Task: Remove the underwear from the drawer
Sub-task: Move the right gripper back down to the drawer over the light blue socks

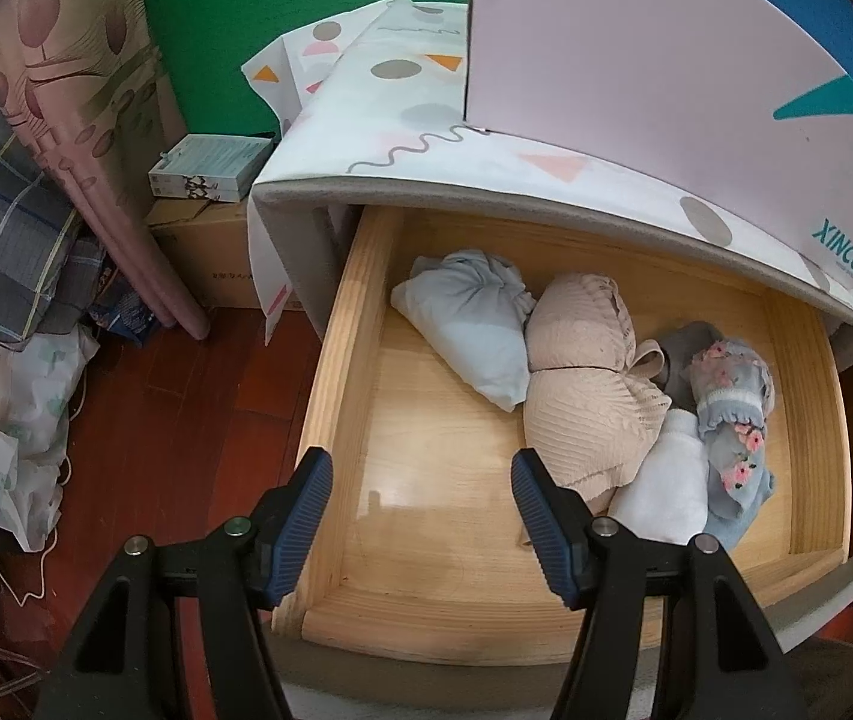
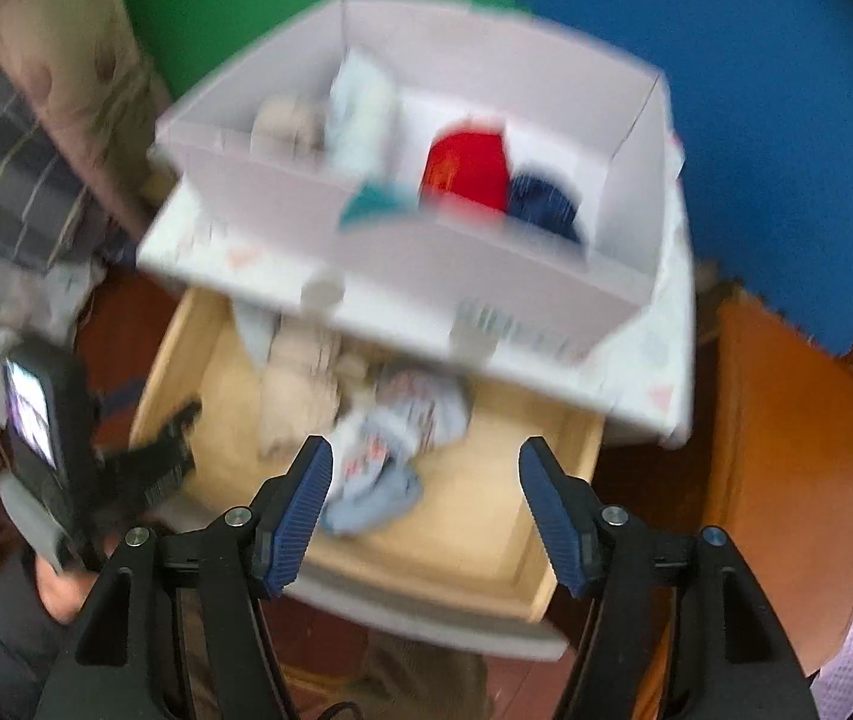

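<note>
Drawer (image 1: 330, 408) is pulled out, pale wood, and it holds a clump of garments toward its 3 o'clock side in the left wrist view. Nothing gripped yet.

Left claw (image 1: 420, 516) is spread wide and empty, hovering over the bare front-left floor of the drawer, fingers touching no cloth. Right claw (image 2: 423, 510) is also spread wide and empty, above the drawer front (this view is motion-blurred, so details are soft).

Items in the drawer, left wrist view:
- light blue bundle (image 1: 468, 324) at 12 o'clock of the pile
- beige bra (image 1: 588, 384) in the middle, touching the blue bundle
- white folded piece (image 1: 660, 486) at 5 o'clock of the bra
- blue floral lace piece (image 1: 732, 420) at the 3 o'clock edge, just beside the white one
- grey item (image 1: 681, 354) half hidden behind the lace piece

Cardboard box (image 2: 486, 276) sits on the cabinet top above the drawer. In the right wrist view it already holds things: a red item (image 2: 468, 168), a dark blue one (image 2: 546, 204), plus pale pieces at its 10 o'clock end (cannot tell what they are).

Progress call: drawer opened, part of the sorting looks done judging by the box contents, but at least five pieces are left in the drawer. The bra lies nearest the left claw, so it is a likely next pick.
</note>
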`<state>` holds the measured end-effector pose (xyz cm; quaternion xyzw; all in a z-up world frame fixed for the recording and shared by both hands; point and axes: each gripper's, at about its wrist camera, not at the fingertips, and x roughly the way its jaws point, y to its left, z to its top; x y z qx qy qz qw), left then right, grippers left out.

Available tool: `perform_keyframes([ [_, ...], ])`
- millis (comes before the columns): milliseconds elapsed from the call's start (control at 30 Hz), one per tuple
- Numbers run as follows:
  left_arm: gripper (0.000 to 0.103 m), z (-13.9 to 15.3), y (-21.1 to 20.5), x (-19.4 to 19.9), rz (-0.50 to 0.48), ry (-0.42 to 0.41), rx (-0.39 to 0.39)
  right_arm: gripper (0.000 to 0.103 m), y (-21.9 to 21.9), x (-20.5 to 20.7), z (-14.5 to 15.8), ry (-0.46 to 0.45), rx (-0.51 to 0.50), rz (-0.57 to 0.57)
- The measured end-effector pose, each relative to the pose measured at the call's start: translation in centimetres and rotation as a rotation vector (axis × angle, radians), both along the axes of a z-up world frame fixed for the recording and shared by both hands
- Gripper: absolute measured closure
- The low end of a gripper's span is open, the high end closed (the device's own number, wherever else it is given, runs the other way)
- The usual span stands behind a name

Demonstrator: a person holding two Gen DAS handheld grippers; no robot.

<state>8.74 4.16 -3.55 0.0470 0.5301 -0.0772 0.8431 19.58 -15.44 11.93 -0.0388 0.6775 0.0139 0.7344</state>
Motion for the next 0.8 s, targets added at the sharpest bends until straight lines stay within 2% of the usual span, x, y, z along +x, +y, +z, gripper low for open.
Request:
perform_keyframes([
  [200,0.039,0.0,0.2,0.0,0.005,0.0,-0.005,0.041,0.1,-2.5,-8.4,0.155,0.008,-0.05],
  [400,0.039,0.0,0.3,0.1,0.002,0.003,-0.011,0.043,-0.9,-3.2,-14.5,0.249,0.04,-0.17],
  [600,0.039,0.1,0.2,0.1,-0.003,0.001,-0.017,0.045,-1.4,-2.6,-17.1,0.252,0.089,-0.259],
  [800,0.039,0.1,0.3,0.2,-0.002,0.006,-0.021,0.045,-0.7,-2.0,-19.4,0.284,0.037,-0.25],
])
